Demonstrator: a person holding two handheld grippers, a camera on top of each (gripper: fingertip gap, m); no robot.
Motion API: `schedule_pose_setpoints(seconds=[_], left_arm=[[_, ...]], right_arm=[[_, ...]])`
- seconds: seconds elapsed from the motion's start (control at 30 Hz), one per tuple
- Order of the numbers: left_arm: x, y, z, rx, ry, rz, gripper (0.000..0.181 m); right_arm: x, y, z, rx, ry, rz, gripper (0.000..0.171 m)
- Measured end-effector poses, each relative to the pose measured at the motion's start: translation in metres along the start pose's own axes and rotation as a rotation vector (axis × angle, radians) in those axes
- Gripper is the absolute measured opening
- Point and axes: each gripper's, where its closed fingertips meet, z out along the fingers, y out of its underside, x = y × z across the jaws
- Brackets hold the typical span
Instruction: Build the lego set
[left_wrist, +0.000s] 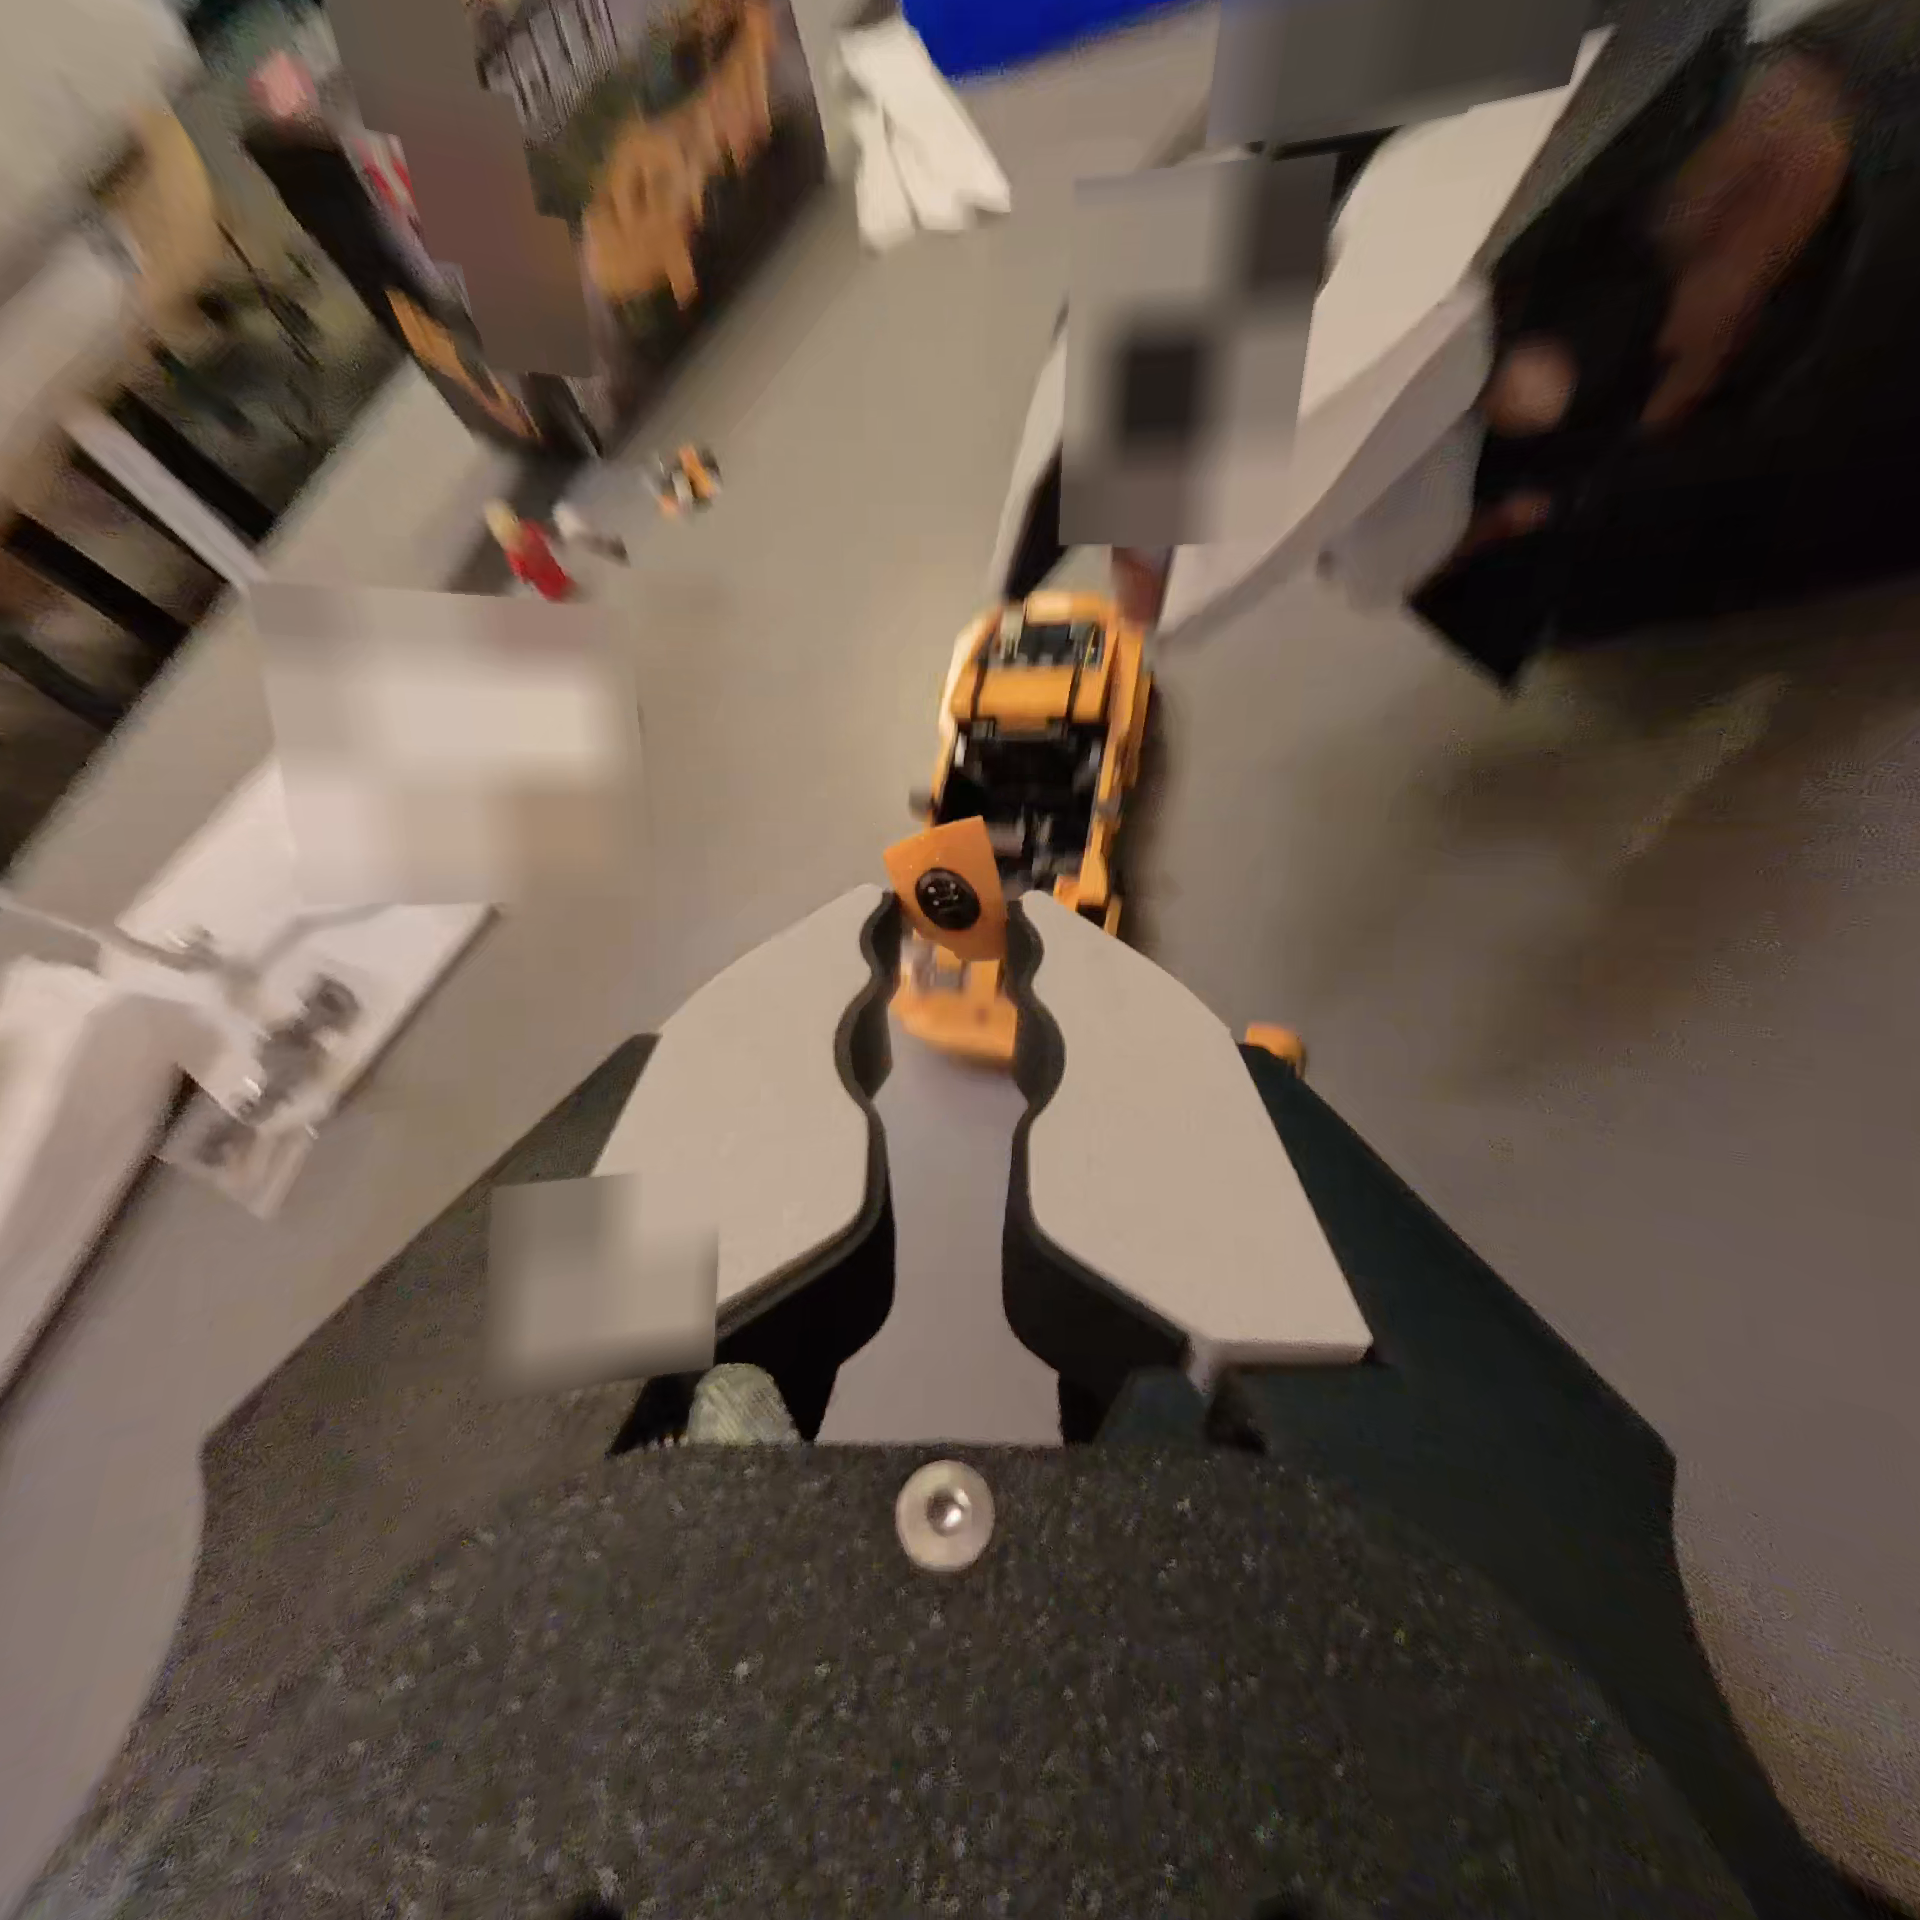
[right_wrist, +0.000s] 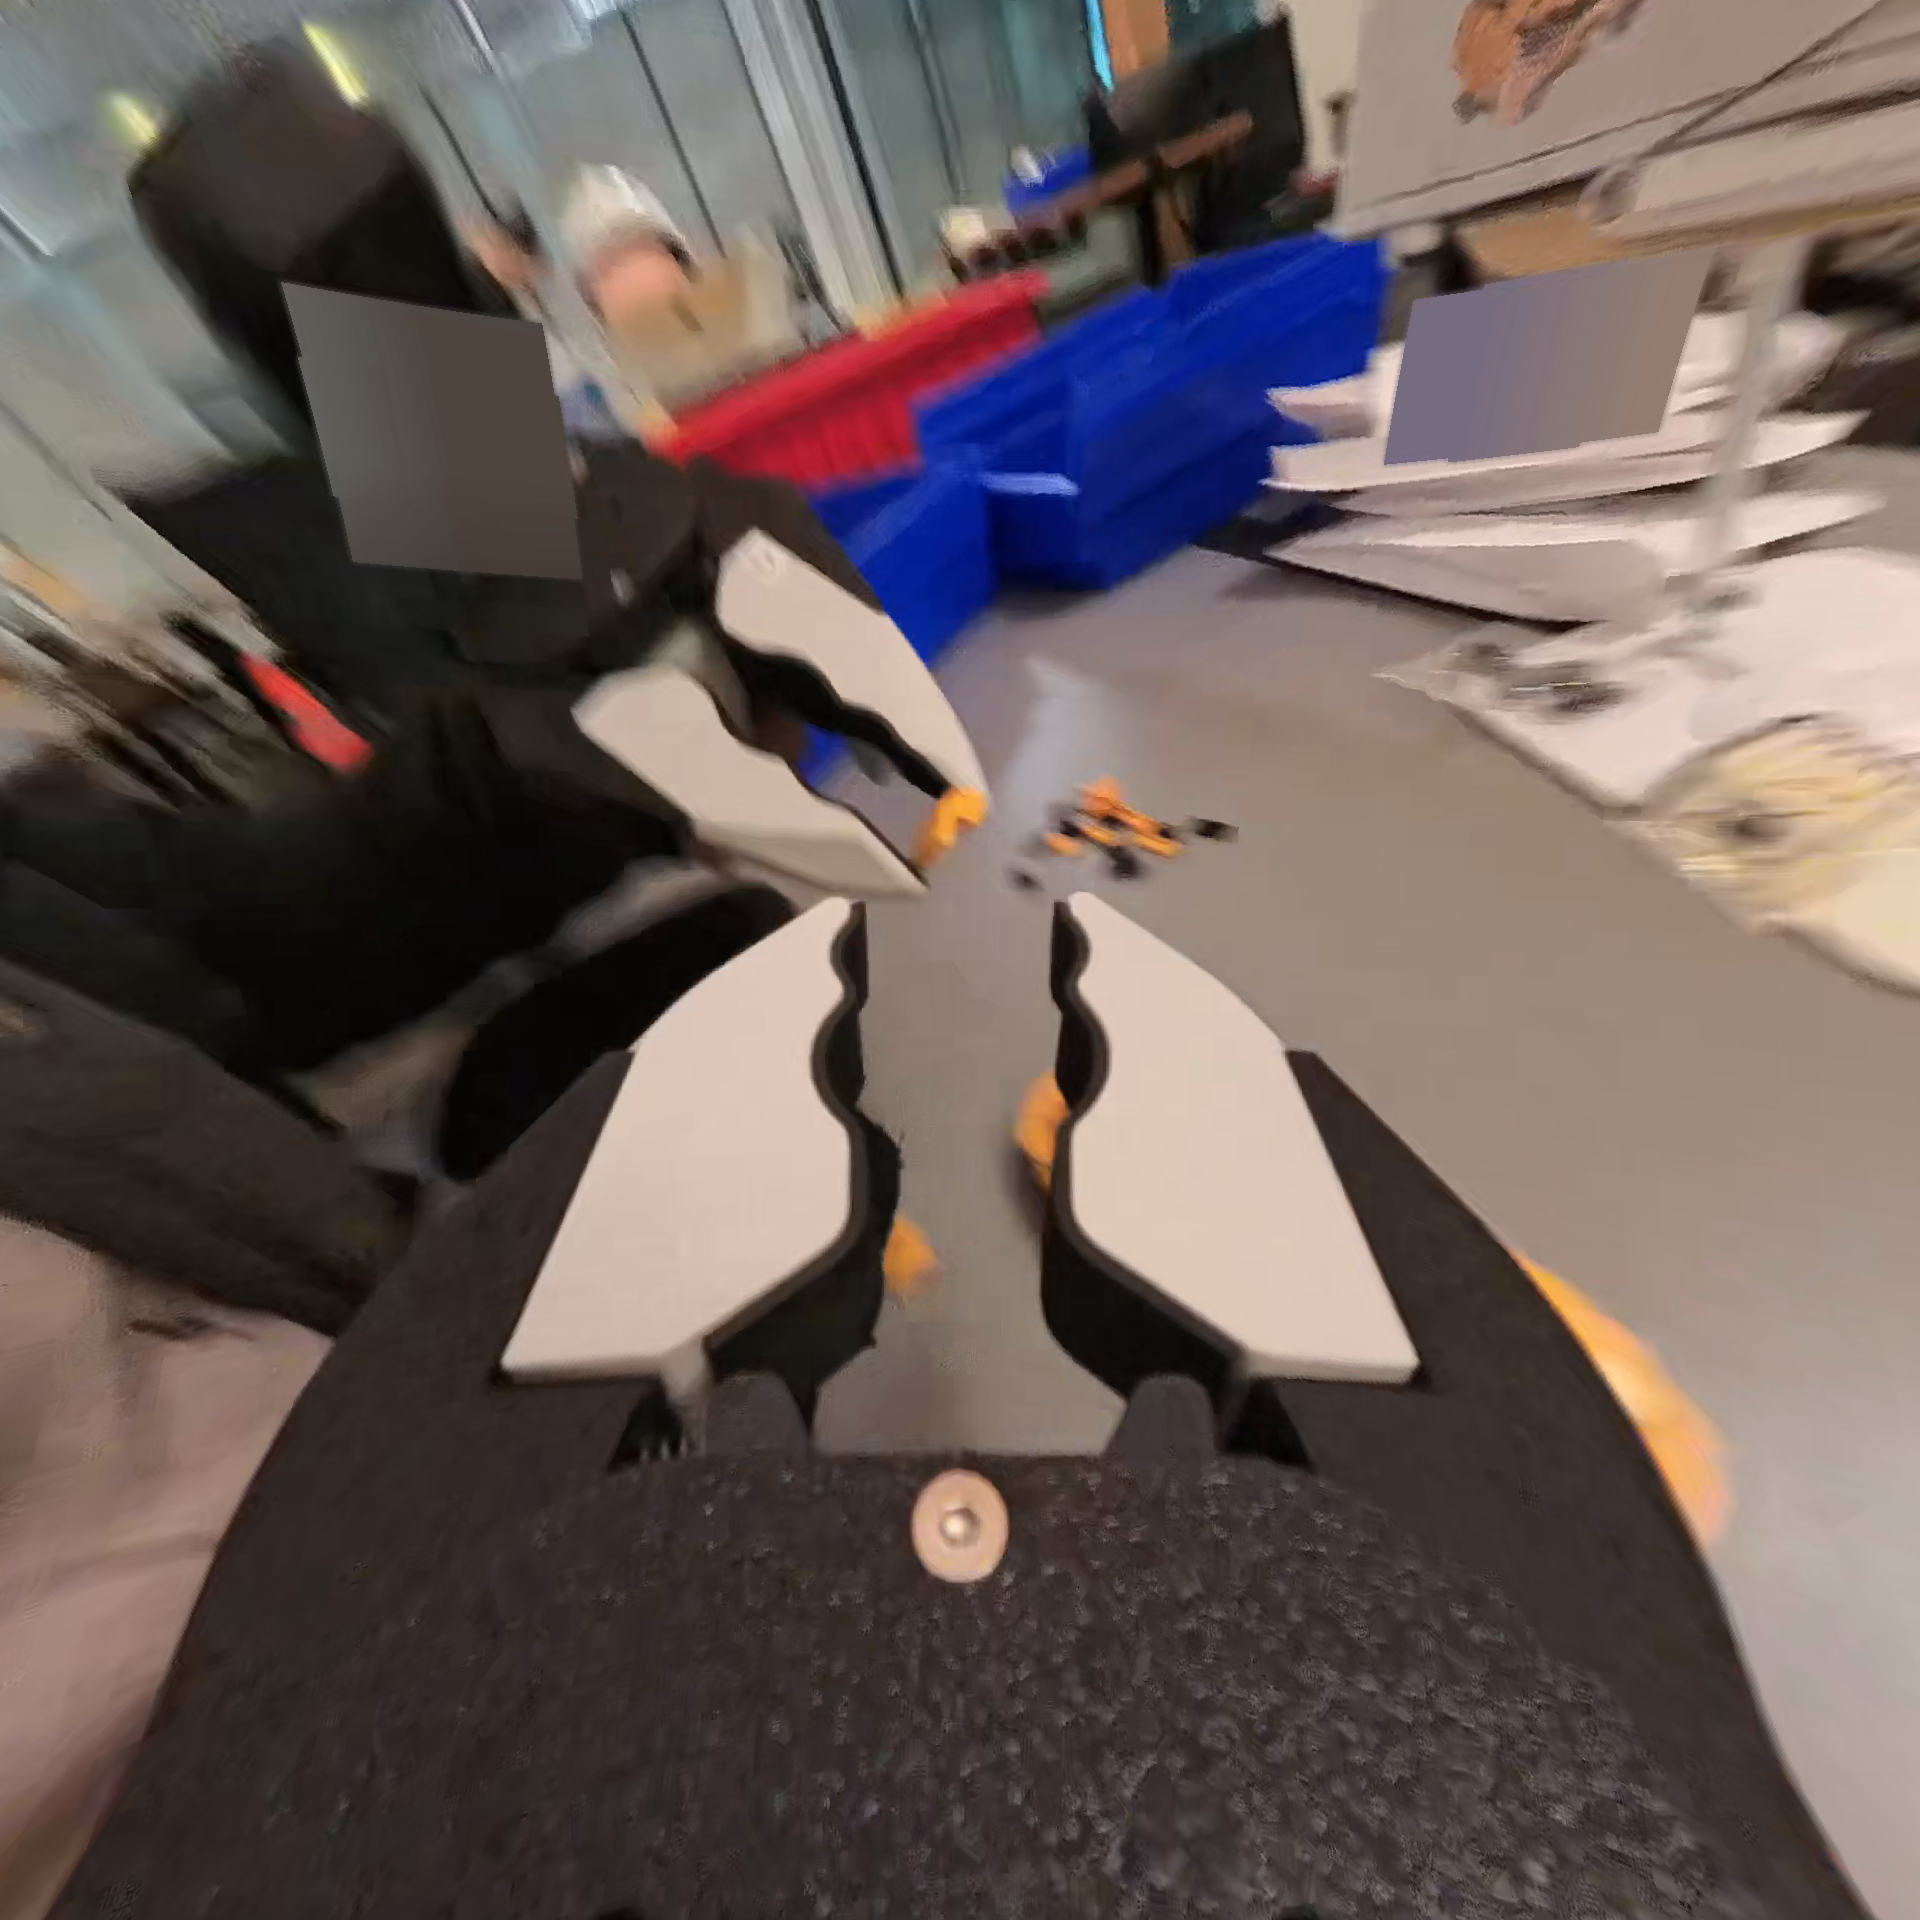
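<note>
My left gripper (left_wrist: 948, 902) is shut on a small orange piece (left_wrist: 945, 883) with a black round part on it, pinched at the fingertips. Just beyond it the orange and black lego car (left_wrist: 1039, 727) stands on the grey table (left_wrist: 831, 416). My right gripper (right_wrist: 956, 914) has its jaws apart with bare table showing between them. Blurred orange parts of the car (right_wrist: 1621, 1382) show under and to the right of its fingers. In the right wrist view the left gripper (right_wrist: 935, 831) and its orange piece (right_wrist: 954, 814) are just ahead on the left. In the left wrist view the right gripper (left_wrist: 1138, 587) is at the car's far end.
A pile of small orange and black pieces (right_wrist: 1122, 826) lies ahead on the table. Red and orange loose pieces (left_wrist: 535, 556) and the set's box (left_wrist: 623, 208) are at the far left. Parts bags and papers (left_wrist: 260, 1039) lie at the left. Blue and red bins (right_wrist: 1091, 447) stand behind.
</note>
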Motion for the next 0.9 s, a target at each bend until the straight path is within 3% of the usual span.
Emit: schedule_pose_setpoints(seconds=[0.03,0.13,0.27,0.57,0.9], left_arm=[[-0.005,0.014,0.003,-0.047,0.041,-0.026,0.018],[-0.015,0.047,0.019,-0.161,0.152,-0.060,0.018],[-0.022,0.063,0.042,-0.232,0.286,-0.037,0.018],[-0.018,0.064,0.071,-0.306,0.528,-0.042,0.018],[-0.011,0.069,0.070,-0.395,0.595,0.016,0.020]], right_arm=[[0.016,0.005,-0.010,-0.064,0.091,-0.127,0.036],[0.064,0.027,-0.041,-0.304,0.299,-0.421,0.043],[0.088,0.077,-0.067,-0.576,0.295,-0.389,0.065],[0.105,0.116,-0.062,-0.708,0.218,-0.360,0.065],[0.108,0.118,-0.059,-0.725,0.157,-0.378,0.062]])
